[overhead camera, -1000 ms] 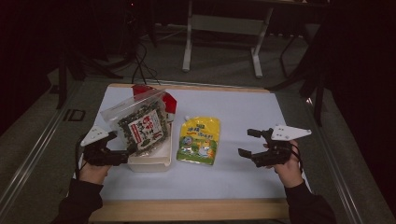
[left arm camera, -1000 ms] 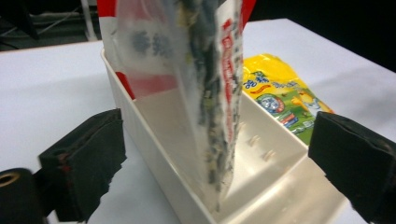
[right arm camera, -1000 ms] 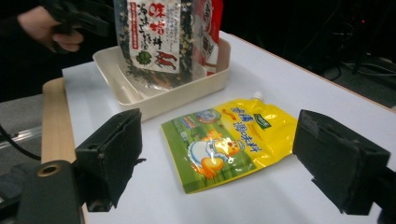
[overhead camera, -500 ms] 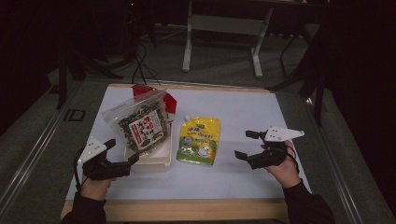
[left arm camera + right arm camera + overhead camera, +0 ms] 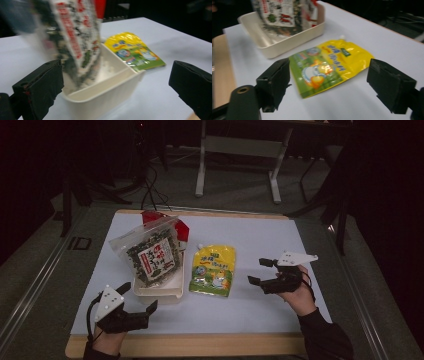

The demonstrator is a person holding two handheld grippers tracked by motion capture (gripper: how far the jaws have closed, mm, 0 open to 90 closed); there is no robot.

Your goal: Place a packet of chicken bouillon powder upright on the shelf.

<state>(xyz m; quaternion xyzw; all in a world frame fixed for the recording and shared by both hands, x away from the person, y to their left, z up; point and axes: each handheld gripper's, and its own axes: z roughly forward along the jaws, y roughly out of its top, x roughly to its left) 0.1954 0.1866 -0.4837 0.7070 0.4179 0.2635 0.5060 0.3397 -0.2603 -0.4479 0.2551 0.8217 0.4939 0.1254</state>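
While both grippers hover empty, item: yellow pouch [image 5: 212, 270] flat at table centre, tray [image 5: 159, 290] at its 9 o'clock. Right gripper [image 5: 261, 271] at pouch's 3 o'clock, jaws spread, just narrowing; left gripper [image 5: 138, 296] spread. Step: approach. Next: pinch pouch edge.

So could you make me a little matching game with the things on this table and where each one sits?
Things:
1. seaweed bag
2. yellow pouch
3. white tray
4. red packet

Places:
A. lying flat mid-table
B. behind the tray
C. leaning in the tray
D. just beyond the left gripper

Pairs: 1-C, 2-A, 3-D, 4-B
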